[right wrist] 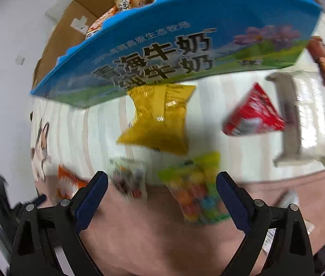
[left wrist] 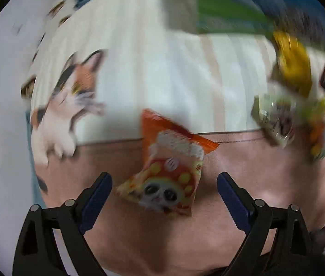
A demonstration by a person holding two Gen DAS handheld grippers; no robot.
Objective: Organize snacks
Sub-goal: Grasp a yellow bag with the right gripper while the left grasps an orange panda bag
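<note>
Orange and glossy, a small foil snack packet (left wrist: 170,168) lies on the pink border of a soft cloth mat (left wrist: 167,73) that has pale cream stripes and a printed calico cat (left wrist: 66,105). This packet is crinkled, has yellow dots and a little animal face with big dark eyes; its writing is too blurred to read. It sits just ahead of the left gripper (left wrist: 164,197), between the two blue ribbed pads, and no pad touches it. The jaws stand wide apart and hold nothing.

In the right wrist view a blue cardboard milk carton box (right wrist: 162,43) with a wavy cut top edge stands on the mat; large black Chinese characters on it include 牛奶, above a green meadow and purple flowers. Behind it an open brown cardboard box (right wrist: 70,23) holds several snack bags. A wrinkled yellow foil bag (right wrist: 160,119) lies just in front of the blue box, a red triangular packet (right wrist: 254,117) and a clear wrapped white pack (right wrist: 300,119) lie further right. A green bag of coloured candies (right wrist: 197,188) lies across the edge of the pink border, between the pads of the right gripper (right wrist: 162,197). These jaws are also fully spread, with nothing gripped
</note>
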